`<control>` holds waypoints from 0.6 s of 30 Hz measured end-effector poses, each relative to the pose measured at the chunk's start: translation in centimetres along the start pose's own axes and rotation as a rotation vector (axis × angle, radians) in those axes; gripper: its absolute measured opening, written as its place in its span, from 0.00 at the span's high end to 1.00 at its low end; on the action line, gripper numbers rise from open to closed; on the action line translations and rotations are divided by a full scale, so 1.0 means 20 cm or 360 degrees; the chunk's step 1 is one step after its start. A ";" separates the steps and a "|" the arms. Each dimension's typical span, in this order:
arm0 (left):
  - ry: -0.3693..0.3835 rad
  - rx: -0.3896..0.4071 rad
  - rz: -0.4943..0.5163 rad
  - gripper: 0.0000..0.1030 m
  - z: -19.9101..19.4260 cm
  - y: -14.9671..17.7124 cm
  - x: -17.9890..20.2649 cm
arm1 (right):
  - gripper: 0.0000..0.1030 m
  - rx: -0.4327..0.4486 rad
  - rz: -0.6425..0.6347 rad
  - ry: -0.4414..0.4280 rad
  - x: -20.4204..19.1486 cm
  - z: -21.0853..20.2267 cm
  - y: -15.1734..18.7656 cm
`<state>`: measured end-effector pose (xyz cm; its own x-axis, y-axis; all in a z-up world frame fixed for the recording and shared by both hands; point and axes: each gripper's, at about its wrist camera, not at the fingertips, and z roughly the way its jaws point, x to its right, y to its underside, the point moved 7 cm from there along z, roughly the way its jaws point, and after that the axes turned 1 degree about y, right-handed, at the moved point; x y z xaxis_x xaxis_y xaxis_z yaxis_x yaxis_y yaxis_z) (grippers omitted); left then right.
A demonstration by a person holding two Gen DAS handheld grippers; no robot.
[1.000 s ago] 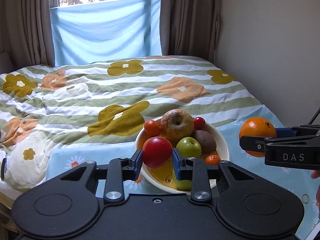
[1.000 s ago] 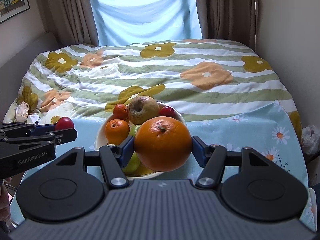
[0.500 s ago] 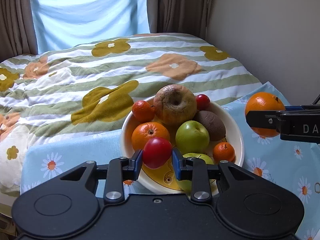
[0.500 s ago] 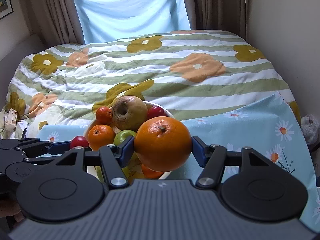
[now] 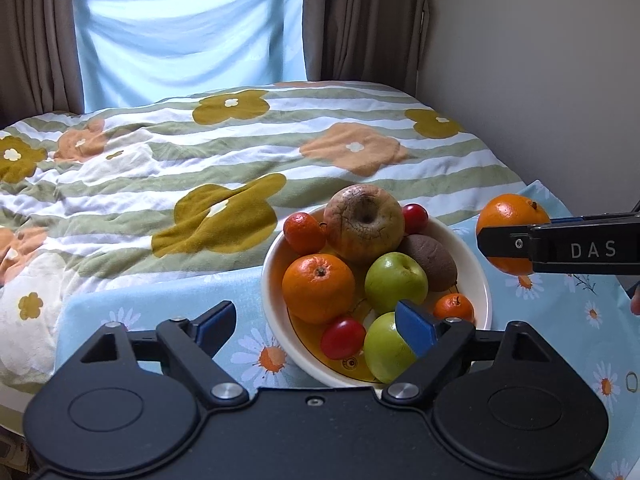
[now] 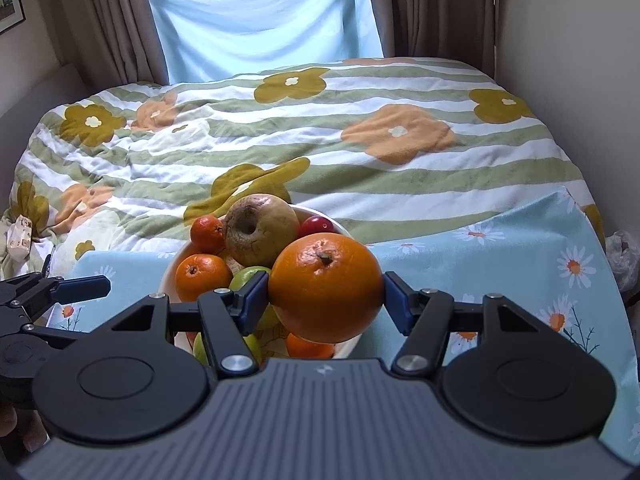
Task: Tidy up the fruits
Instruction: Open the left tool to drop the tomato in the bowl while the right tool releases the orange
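Left gripper (image 5: pixel 316 330): fingers are spread wide apart with nothing between them, low over the near rim of the bowl (image 5: pixel 482 280).
Red tomato (image 5: pixel 343 338): seen lying loose in the bowl's front, beside a green apple (image 5: pixel 386 350).
Right gripper (image 6: pixel 322 300): jaws are clamped on a large orange (image 6: pixel 325 286), held above the bowl's right edge.
Bowl contents: a wrinkled apple (image 5: pixel 363 222) is stacked at the back; free room looks scarce.
Step in hand: the orange is judged next to be placed.
Done well: the orange should be lowered into a gap at the right side, near the small tangerine (image 5: pixel 454 307), and seated before the grip is released.
Risk: a roll off the pile onto the daisy cloth (image 5: pixel 560 320) is to be guarded against.
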<state>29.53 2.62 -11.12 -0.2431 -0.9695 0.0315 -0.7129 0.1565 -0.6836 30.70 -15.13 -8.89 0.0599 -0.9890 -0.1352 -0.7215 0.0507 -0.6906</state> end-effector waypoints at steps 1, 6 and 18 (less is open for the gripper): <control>-0.0008 0.0008 -0.0004 0.13 -0.01 0.00 -0.01 | 0.26 0.0000 -0.0007 -0.0006 -0.01 0.00 0.00; -0.0050 0.0035 -0.0028 0.13 -0.07 0.00 -0.06 | 0.26 0.0000 -0.0050 -0.0049 -0.09 0.02 -0.02; -0.0103 0.0035 -0.0078 0.13 -0.11 0.04 -0.12 | 0.26 -0.0073 -0.0103 -0.0087 -0.17 0.13 0.02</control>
<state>28.09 5.49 -10.15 -0.1647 -0.9862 0.0189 -0.7083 0.1049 -0.6980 32.06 -11.39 -10.62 0.1440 -0.9809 -0.1304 -0.7456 -0.0209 -0.6660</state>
